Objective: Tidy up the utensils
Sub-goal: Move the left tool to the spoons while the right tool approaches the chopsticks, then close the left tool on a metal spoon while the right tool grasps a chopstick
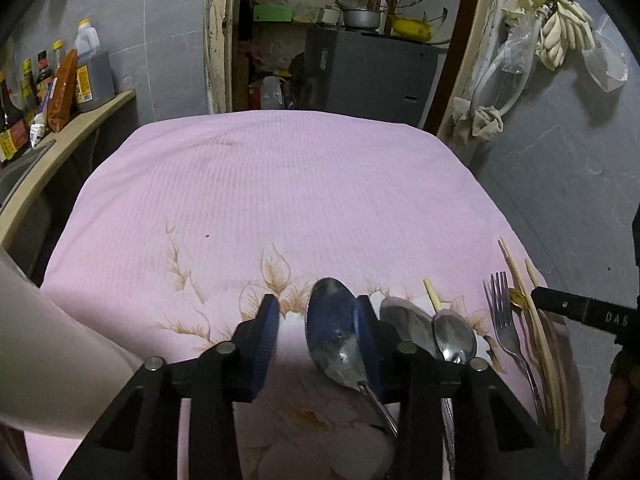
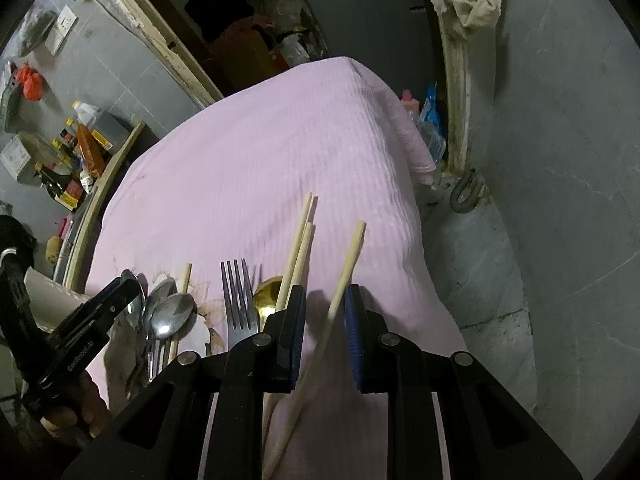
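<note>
A large steel spoon point(image 1: 332, 332) lies bowl-up on the pink flowered cloth point(image 1: 280, 200), between the pads of my left gripper point(image 1: 316, 340). It touches the right pad, and a gap shows at the left pad, so the gripper is open. To its right lie two smaller spoons point(image 1: 456, 336), a fork point(image 1: 502, 312), a gold spoon point(image 1: 518, 300) and chopsticks point(image 1: 520, 280). My right gripper point(image 2: 325, 332) is shut on one pale chopstick point(image 2: 348, 264), which runs slantwise between its pads. The fork point(image 2: 240, 300), gold spoon point(image 2: 268, 296) and two more chopsticks point(image 2: 298, 248) lie just left of it.
The cloth's right edge point(image 2: 424, 208) drops to a grey floor close beside the chopsticks. A shelf with sauce bottles point(image 1: 60, 80) stands at the left. A pale sleeve point(image 1: 40, 340) fills the lower left. The left gripper point(image 2: 116, 300) sits over the spoons point(image 2: 172, 314).
</note>
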The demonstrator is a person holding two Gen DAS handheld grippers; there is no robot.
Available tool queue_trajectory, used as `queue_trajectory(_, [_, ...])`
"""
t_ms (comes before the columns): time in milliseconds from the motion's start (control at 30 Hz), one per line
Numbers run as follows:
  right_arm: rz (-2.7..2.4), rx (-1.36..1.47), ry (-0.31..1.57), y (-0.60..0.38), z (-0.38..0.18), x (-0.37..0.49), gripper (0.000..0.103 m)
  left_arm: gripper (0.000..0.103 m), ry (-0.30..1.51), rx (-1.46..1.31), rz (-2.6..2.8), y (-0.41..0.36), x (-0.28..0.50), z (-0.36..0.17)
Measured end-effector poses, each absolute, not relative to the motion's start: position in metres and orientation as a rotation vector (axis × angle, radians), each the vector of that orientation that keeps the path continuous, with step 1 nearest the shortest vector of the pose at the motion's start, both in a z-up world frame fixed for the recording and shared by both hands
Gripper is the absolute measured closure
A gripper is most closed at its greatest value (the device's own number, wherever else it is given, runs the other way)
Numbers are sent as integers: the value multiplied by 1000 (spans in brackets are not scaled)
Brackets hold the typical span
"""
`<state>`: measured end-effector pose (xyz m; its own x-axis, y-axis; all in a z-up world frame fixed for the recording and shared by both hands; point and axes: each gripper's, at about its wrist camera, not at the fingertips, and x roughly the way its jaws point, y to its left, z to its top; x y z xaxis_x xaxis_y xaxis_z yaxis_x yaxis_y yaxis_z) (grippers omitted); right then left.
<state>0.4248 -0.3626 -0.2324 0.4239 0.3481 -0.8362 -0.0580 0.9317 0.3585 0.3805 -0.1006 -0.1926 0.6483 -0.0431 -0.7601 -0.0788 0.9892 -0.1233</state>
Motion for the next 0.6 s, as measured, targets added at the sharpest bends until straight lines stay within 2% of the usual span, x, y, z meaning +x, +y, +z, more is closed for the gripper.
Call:
queue_trajectory(100, [259,290,1132,-360,-232,427,85,84,876,-150,-10,-101,382,-190])
queue_trajectory(267, [265,308,1174,-360,-232,432,86,93,904,-130,-37,-107,383,-188])
queue_trajectory(400, [275,304,1196,-360,-234,433,87,94,930,-136,-65,-113,380,-188])
queue_trajectory(467, [272,290,1207,-359,-235,434,93,94,941,-121,-75,-116,377,-189])
queue_trajectory(600, [280,307,1223,-362,-236,435,96,94,960,-121,-86,-114,374,-190])
